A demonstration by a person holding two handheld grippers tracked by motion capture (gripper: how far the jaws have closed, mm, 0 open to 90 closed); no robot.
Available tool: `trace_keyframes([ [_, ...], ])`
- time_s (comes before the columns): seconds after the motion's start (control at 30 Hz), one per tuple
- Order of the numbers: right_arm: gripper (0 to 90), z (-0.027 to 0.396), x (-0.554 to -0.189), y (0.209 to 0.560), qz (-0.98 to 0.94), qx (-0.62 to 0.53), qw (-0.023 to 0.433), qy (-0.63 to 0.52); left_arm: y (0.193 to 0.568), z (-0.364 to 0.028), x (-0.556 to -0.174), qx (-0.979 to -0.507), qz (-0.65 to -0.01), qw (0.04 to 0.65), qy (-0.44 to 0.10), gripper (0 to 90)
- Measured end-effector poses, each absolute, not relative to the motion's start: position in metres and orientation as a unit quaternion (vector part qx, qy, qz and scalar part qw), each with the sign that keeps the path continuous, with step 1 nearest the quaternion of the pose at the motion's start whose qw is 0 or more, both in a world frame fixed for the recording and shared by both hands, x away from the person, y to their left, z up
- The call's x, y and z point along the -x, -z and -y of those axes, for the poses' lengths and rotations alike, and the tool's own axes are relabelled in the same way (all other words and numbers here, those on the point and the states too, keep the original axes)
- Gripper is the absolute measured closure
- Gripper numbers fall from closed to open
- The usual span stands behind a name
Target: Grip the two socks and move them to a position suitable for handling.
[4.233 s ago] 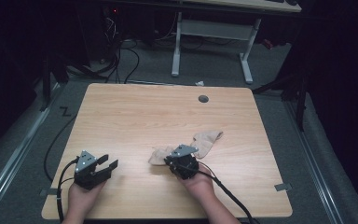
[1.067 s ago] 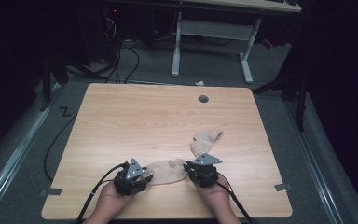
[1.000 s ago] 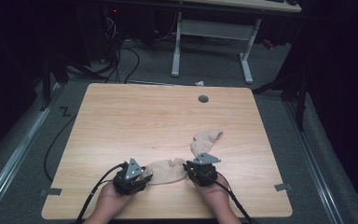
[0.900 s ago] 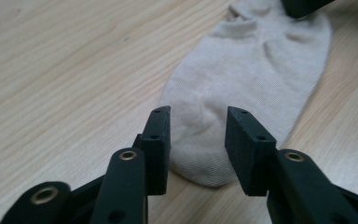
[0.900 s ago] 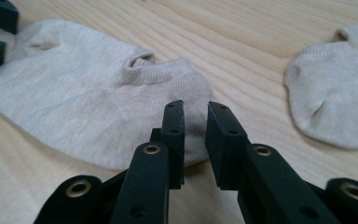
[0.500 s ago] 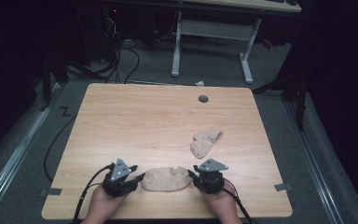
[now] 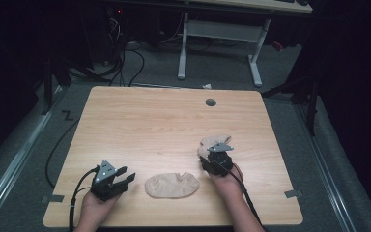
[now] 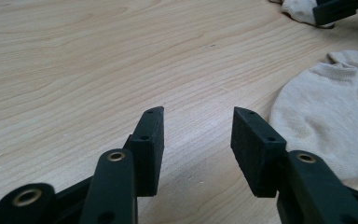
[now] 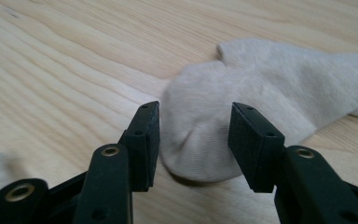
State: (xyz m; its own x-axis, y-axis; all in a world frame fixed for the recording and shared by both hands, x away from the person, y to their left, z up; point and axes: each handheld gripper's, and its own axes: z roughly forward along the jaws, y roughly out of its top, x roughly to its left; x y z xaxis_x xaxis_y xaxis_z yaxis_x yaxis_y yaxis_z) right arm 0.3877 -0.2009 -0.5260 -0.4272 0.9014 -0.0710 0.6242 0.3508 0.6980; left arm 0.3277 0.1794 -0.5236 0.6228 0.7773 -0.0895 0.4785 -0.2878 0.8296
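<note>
The right claw (image 7: 216, 155) hovers at the near end of the second sock (image 9: 261, 98), which lies toward the right side of the surface (image 7: 149, 116). This sock's long axis runs away from the claw, up and to the right in the right gripper view. Its rounded end sits between the open jaws, but the pads do not press it. The right hand is much nearer to it.

The flat sock (image 7: 172, 185) lies near the front edge, between the two hands. The left claw (image 7: 121, 179) is released too, just left of it, holding nothing.

A second ago both claws held the flat sock by its ends. Both have just been opening, and the right one has moved to the second sock.
</note>
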Motion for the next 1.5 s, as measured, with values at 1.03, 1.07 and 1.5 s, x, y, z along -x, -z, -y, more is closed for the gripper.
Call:
trace_keyframes([
  [1.03, 82.6, 0.107, -0.343, 0.497, -0.816, -0.366, 0.191, -0.404, 0.526, -0.171, -0.325, -0.797, -0.381, 0.439, -0.165, 56.9],
  [1.07, 82.6, 0.106, -0.342, 0.494, -0.815, -0.364, 0.192, -0.408, 0.526, -0.171, -0.324, -0.796, -0.381, 0.44, -0.165, 56.9],
  [1.5, 82.5, 0.106, -0.334, 0.458, -0.792, -0.35, 0.208, -0.454, 0.528, -0.145, -0.337, -0.793, -0.374, 0.455, -0.156, 48.7],
])
